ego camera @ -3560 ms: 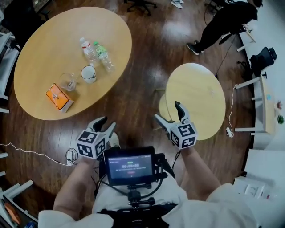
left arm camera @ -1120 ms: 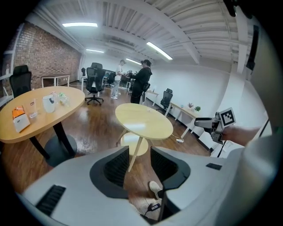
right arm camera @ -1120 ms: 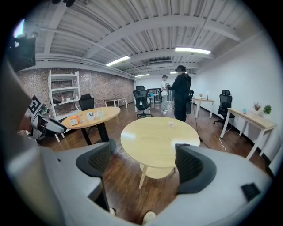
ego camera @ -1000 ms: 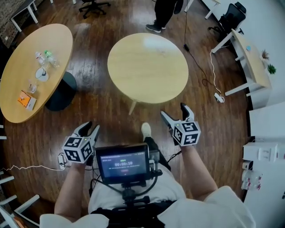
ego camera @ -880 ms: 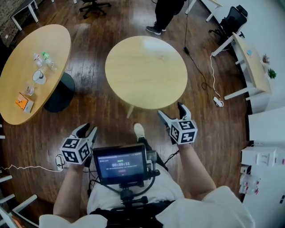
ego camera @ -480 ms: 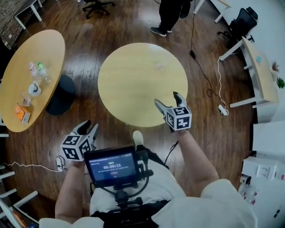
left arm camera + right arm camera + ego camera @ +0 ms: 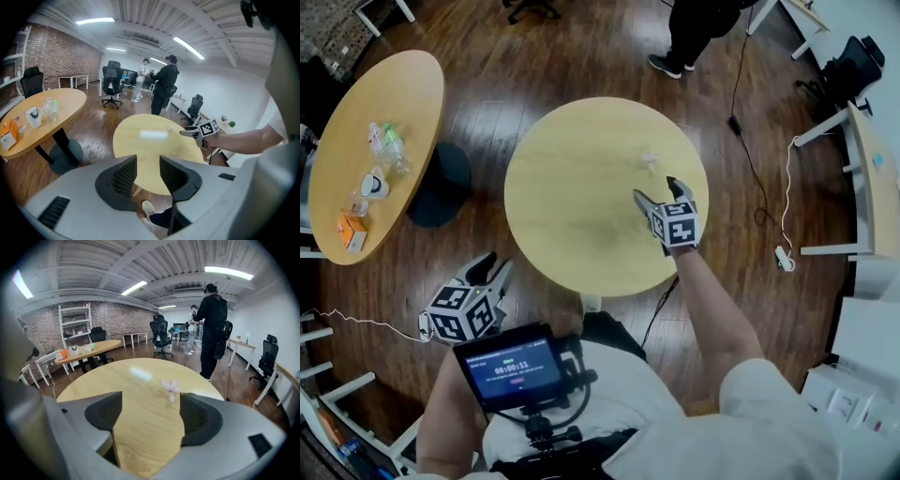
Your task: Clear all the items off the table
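Observation:
A small pale pink flower lies on the round wooden table. My right gripper hovers over the table just short of the flower. In the right gripper view the flower lies just ahead of the right jaw, untouched. The right gripper is open; its jaws have just been closing, with nothing between them. My left gripper hangs over the floor beside the table's near left edge, open and empty. In the left gripper view, the left gripper faces the round table.
An oval table at the far left holds two bottles, a mug, a glass and an orange box. A person in black stands beyond the round table. Desks, office chairs and floor cables line the right side.
My right gripper has reached forward and lower, from the near edge out over the round table towards the flower. The left gripper has come closer to the table's edge.

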Available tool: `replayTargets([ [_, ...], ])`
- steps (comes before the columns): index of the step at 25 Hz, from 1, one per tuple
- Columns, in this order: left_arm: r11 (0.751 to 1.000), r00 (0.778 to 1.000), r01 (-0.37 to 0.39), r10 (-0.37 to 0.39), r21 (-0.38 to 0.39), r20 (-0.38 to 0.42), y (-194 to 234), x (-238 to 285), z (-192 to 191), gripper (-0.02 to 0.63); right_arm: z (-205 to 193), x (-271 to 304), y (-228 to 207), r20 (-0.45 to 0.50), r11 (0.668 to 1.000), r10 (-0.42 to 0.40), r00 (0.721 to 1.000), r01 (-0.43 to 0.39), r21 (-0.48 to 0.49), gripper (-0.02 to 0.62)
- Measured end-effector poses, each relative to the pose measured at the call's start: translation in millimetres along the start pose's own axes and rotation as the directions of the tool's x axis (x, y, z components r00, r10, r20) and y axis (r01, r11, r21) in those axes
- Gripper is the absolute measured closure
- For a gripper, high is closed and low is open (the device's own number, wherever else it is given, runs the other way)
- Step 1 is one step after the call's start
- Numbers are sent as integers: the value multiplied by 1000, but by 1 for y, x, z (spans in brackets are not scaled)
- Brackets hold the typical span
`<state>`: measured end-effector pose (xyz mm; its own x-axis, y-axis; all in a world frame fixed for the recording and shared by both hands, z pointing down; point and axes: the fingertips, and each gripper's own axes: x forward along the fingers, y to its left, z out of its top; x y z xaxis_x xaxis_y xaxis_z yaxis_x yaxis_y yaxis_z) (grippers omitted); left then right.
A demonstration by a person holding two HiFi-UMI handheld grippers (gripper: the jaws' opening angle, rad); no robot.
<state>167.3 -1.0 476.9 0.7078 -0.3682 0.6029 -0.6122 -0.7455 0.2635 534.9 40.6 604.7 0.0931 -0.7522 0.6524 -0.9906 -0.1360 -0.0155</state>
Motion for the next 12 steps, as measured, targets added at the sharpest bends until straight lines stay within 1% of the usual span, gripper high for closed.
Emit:
replayTargets([
  [2,999,1000,-31,31,-11,-4,8,-1,-4,462,0,23,-12,-14,1000,0,1000,0,-16,232],
  [7,994,995,-100,99,-52,-24,24,0,-14,462,3,77,-31,-65,999,7,998,-10,-47,232],
  [8,993,994,-106,104,-54,-29,24,1,-14,462,2,84,-34,-79,999,11,997,-15,-51,234],
  [11,992,993,-111,109,-61,-35,19,6,-7,462,-2,101,-41,-122,998,14,992,-22,-64,281],
  [12,992,993,-112,110,-65,-36,18,7,-5,462,-3,104,-43,-129,998,11,992,-19,-63,284],
])
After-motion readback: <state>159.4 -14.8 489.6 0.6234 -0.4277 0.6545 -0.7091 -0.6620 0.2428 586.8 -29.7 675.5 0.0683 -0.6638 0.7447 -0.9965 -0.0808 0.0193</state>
